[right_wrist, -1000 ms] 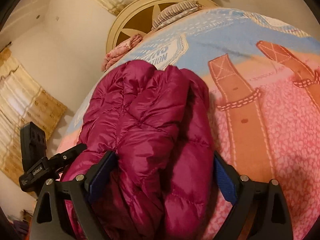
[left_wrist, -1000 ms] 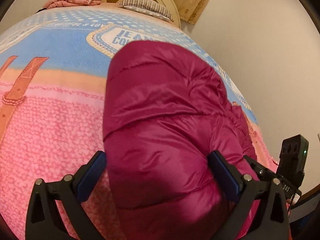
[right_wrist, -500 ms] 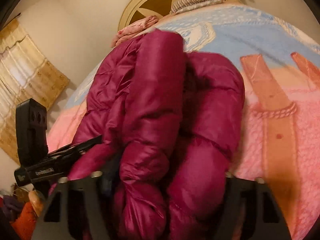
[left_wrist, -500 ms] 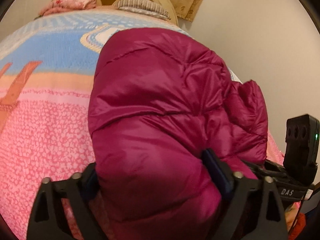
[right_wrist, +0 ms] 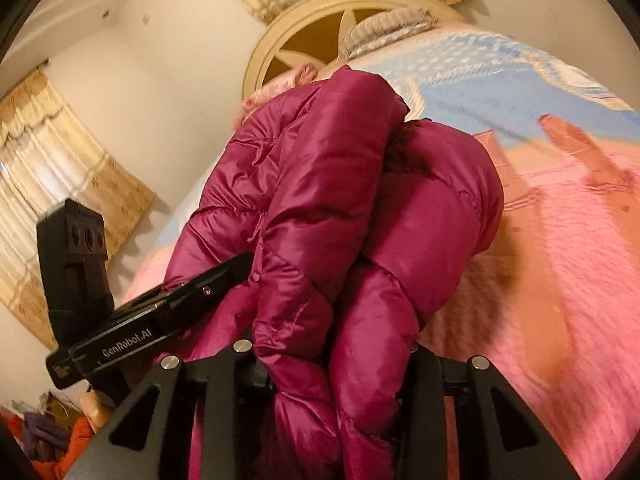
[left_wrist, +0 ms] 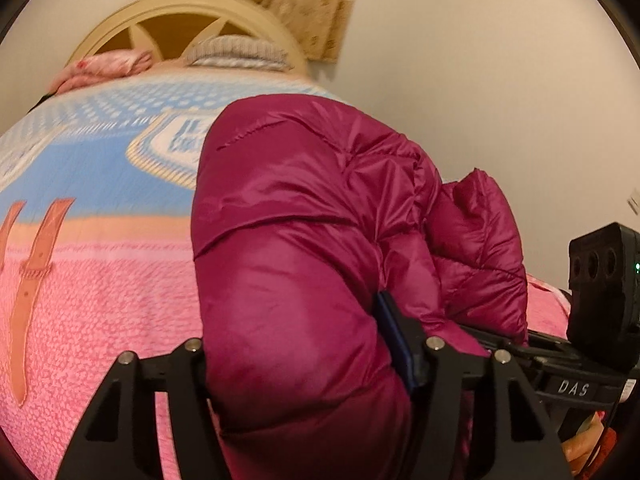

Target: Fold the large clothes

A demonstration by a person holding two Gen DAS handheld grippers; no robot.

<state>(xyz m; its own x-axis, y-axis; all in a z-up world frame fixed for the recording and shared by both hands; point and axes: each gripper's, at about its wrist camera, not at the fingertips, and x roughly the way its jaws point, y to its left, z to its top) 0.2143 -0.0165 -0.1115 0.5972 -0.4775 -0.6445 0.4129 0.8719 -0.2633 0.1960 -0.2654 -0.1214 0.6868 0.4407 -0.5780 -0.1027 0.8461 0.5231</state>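
Both of your grippers have closed since a second ago: then the jaws stood wide on either side of the magenta down jacket (left_wrist: 304, 248), and now each pair is pinched into its padding. Your left gripper (left_wrist: 308, 360) bites the near end of the bundle, one blue pad (left_wrist: 394, 340) pressed into the fabric and the other buried under it. Your right gripper (right_wrist: 332, 364) squeezes the quilted folds (right_wrist: 360, 216) beside it, its fingertips hidden by the puffy cloth.

The jacket has also come up: its bulk now stands higher against the headboard (left_wrist: 180, 12), with a loose quilted part (left_wrist: 484, 224) showing on the right, and it appears partly raised off the pink and blue blanket (left_wrist: 100, 280). The far end's contact with the bed is not clear.

That suggests you have secured the near edge and are starting to carry it over for a fold. Expect the slippery, springy down to resist and slide.
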